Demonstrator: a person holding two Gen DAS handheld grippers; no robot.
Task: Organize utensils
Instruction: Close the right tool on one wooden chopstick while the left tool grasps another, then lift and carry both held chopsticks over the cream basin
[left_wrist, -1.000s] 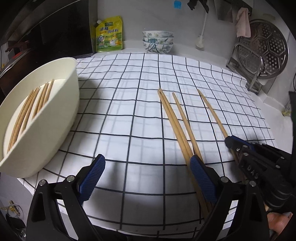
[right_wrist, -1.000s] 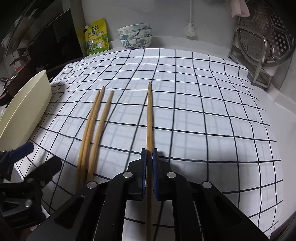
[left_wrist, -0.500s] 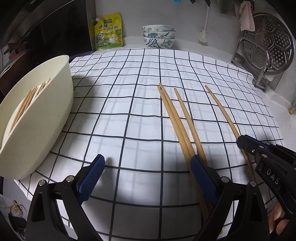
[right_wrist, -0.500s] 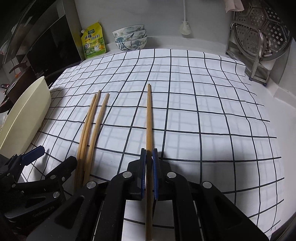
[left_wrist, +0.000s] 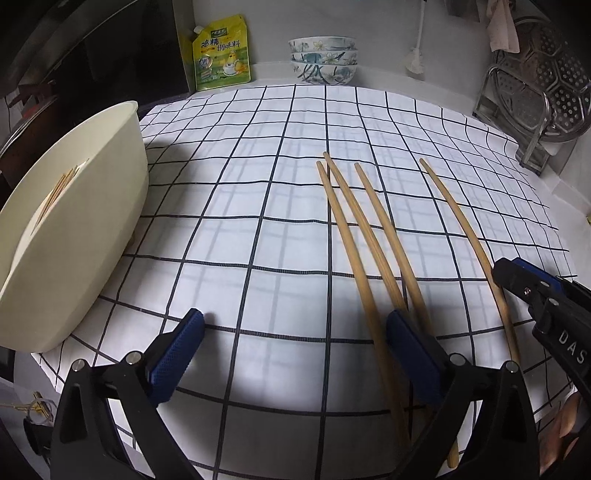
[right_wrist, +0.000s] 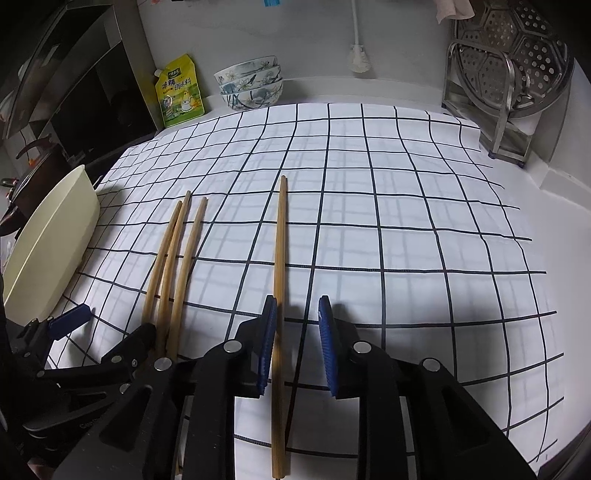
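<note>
- Opening just now, your right tongs (right_wrist: 297, 345) straddle a single chopstick (right_wrist: 279, 258) lying on the checked cloth (right_wrist: 406, 221), pads apart and gripping nothing.
- Your left tongs (left_wrist: 295, 347) gape wide, three chopsticks (left_wrist: 369, 236) passing by their right pad.
- The cream tray (left_wrist: 122, 192) sits left of both.

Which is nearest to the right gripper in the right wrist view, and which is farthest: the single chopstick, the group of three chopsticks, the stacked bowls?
Measured from the right gripper:
1. The single chopstick, lying between the jaws, close beside the left pad.
2. The group of three chopsticks, on the cloth to the left.
3. The stacked bowls, at the back by the wall.
</note>
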